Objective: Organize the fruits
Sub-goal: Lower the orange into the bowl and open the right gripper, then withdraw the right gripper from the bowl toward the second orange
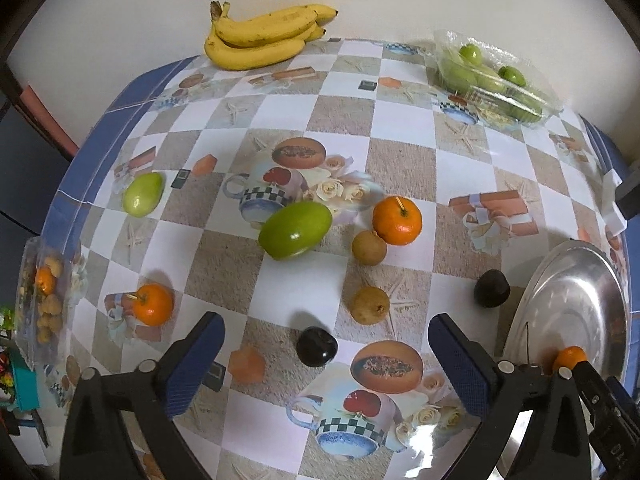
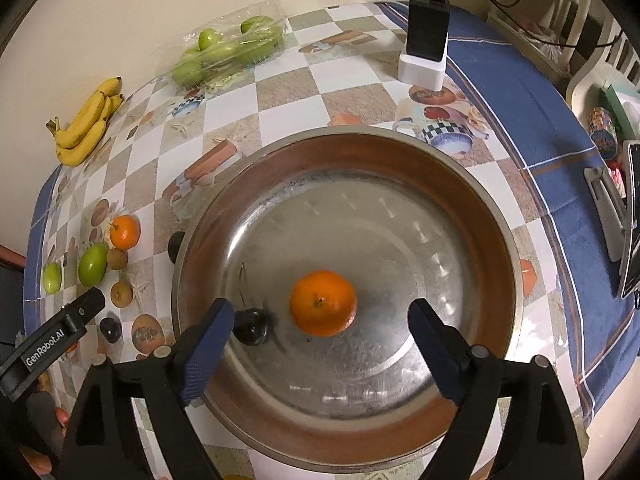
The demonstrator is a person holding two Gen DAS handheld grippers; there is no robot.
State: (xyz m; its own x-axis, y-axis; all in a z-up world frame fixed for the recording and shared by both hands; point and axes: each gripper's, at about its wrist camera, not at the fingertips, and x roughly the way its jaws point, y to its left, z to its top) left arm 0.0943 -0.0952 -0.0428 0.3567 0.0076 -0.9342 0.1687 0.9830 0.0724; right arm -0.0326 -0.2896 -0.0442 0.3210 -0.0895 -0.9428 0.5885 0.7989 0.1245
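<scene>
Here the right gripper (image 2: 320, 322) hangs released over the steel bowl (image 2: 516, 276), its blue pads wide apart with nothing between them. In the bowl lie 1 orange (image 2: 323, 303), stem dimple up, and 1 dark plum (image 2: 251, 326) touching the left pad. The bowl's rim fills most of the near right of the table (image 2: 288, 92), so little bare cloth shows around it on that side; the blue cloth edge runs just right of it.

The left gripper (image 1: 322, 350) is also released, jaws spread above the near middle of the table. Just beyond its pads sits a second dark plum (image 1: 317, 347), glossy and nearly black. Past that is a brown longan (image 1: 370, 305), and a third plum (image 1: 491, 289) lies just beside the bowl's left rim. To the left sits a small orange (image 1: 153, 304) with a short stalk.

Farther on, another longan (image 1: 369, 247) touches a bigger orange (image 1: 397, 220); a large green fruit (image 1: 295, 225) lies left of them, and a smaller one (image 1: 143, 193) near the left table edge. The middle squares beyond are open.

At the far edge, against the wall, lie bananas (image 1: 260, 36) on the left and a clear box of green fruit (image 1: 494, 78) on the right. A black charger (image 2: 427, 38) stands far right.
</scene>
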